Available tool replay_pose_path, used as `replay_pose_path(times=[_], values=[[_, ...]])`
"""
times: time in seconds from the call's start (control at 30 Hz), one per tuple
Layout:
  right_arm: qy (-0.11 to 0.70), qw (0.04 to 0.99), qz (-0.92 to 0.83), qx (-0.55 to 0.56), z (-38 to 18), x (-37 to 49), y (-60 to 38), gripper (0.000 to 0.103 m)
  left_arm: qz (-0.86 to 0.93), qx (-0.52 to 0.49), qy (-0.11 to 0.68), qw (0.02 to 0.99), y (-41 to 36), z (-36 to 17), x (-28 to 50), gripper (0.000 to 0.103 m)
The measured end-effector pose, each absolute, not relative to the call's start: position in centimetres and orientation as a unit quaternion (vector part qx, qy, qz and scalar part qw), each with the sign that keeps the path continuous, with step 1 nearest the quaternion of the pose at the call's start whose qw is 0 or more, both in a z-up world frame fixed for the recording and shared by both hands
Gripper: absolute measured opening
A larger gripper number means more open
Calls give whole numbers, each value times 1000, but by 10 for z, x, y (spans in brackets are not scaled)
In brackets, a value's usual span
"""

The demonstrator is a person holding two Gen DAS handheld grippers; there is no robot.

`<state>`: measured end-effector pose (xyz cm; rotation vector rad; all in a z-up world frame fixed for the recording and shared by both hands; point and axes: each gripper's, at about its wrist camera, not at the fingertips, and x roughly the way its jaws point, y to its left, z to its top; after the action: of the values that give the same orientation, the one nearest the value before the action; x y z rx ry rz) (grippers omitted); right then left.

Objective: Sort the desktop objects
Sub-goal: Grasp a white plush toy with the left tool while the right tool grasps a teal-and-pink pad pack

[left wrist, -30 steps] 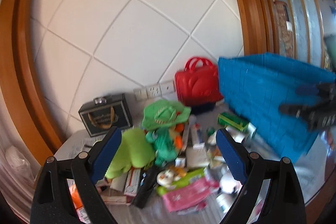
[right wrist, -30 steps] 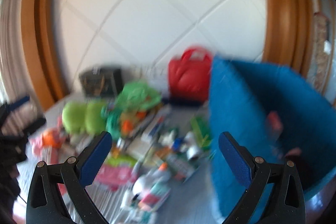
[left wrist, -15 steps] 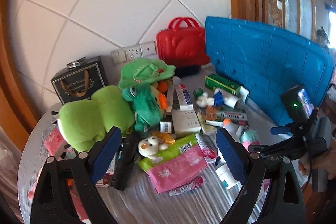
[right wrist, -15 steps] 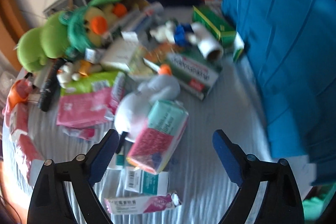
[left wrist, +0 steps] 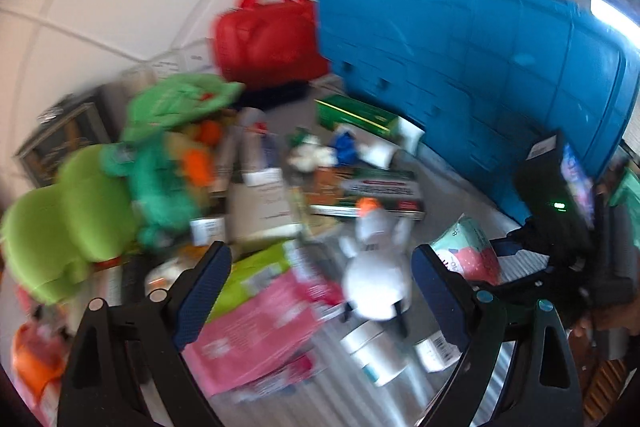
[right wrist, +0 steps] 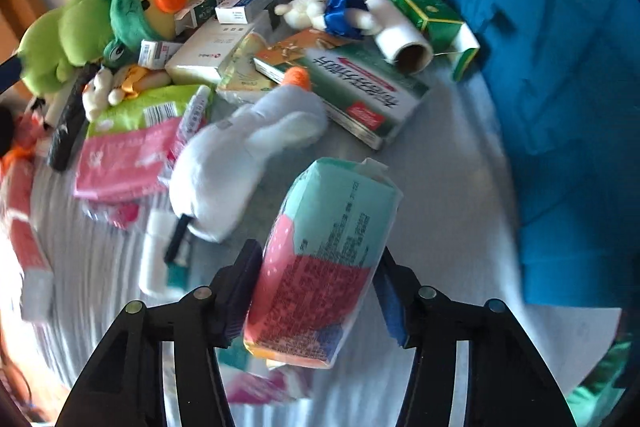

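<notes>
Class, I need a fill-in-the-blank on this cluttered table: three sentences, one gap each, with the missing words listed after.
1. The right tongs are closing on a pink and ____ soft packet.
2. The white plush toy has an ____ beak.
3. The tall crate beside the clutter is ____.

Missing words: mint green; orange; blue

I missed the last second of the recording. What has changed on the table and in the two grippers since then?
The right gripper came down over the teal and pink packet; its jaws are closing, with the packet between them. The left gripper also came down toward the clutter and stays open, holding nothing. The white plush, blue crate and red bag have not moved.
</notes>
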<state>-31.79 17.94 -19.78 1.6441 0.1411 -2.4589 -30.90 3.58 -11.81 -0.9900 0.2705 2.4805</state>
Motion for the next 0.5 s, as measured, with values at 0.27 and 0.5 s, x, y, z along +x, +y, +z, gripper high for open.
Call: replay_pose_path(times=[0.27,0.5], values=[[30,99,-822,559,-203,-314,199,53,837,-446,154,277,104,-198,-365,76],[28,110,-821,560,-210,-313,198,53,828,-463,168,269,107,-216,-367,43]])
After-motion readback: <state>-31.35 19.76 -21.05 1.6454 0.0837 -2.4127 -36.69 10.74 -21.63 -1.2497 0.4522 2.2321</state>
